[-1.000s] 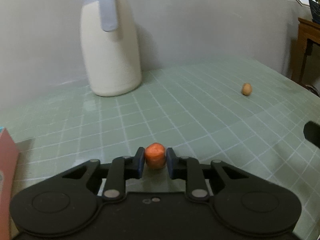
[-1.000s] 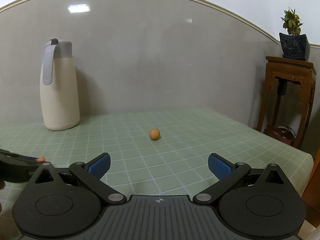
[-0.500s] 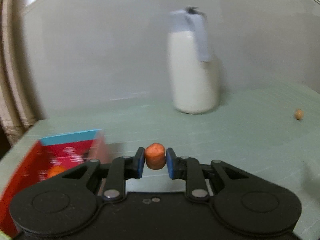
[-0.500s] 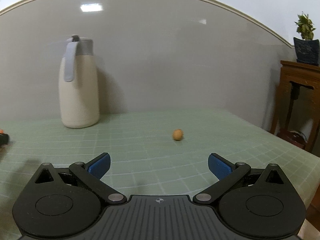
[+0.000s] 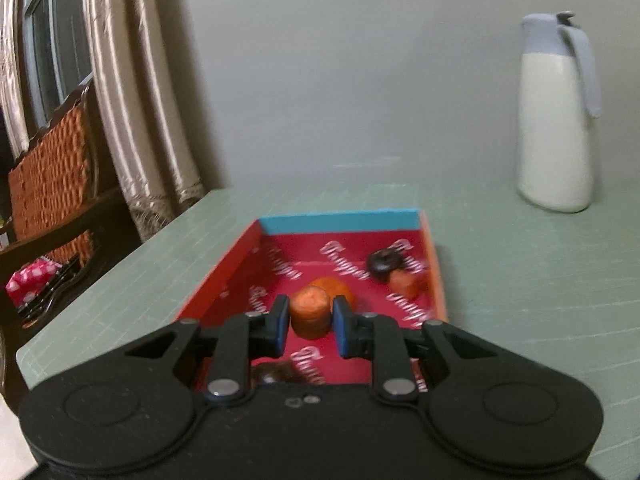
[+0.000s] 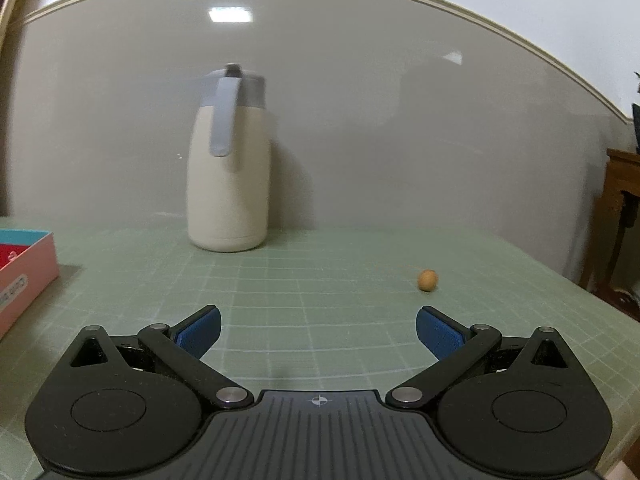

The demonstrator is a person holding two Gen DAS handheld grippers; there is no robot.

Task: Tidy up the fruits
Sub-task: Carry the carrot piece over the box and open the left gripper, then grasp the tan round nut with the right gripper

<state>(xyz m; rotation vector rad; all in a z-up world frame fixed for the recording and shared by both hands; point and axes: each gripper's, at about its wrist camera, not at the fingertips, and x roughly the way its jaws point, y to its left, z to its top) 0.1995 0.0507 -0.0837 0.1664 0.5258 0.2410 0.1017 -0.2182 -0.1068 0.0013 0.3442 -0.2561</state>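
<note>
My left gripper (image 5: 310, 326) is shut on a small orange fruit (image 5: 309, 316) and holds it above the near end of a red box (image 5: 236, 268) with a blue far wall. Inside the box lie an orange fruit (image 5: 336, 286), a dark round fruit (image 5: 383, 265), a small red-orange fruit (image 5: 404, 283) and a dark fruit (image 5: 276, 372) close under the gripper. My right gripper (image 6: 318, 330) is open and empty above the green table. A small tan fruit (image 6: 428, 280) lies on the table ahead and right of it.
A cream jug with a grey lid (image 6: 230, 178) stands by the wall; it also shows in the left wrist view (image 5: 556, 120). The box corner (image 6: 28, 268) shows at the left of the right wrist view. A wicker chair (image 5: 52, 168) and curtains stand left of the table.
My left gripper has swung left with the orange fruit, from over the bare table to above the red box. My right gripper has turned left; the jug and tan fruit shifted right in its view.
</note>
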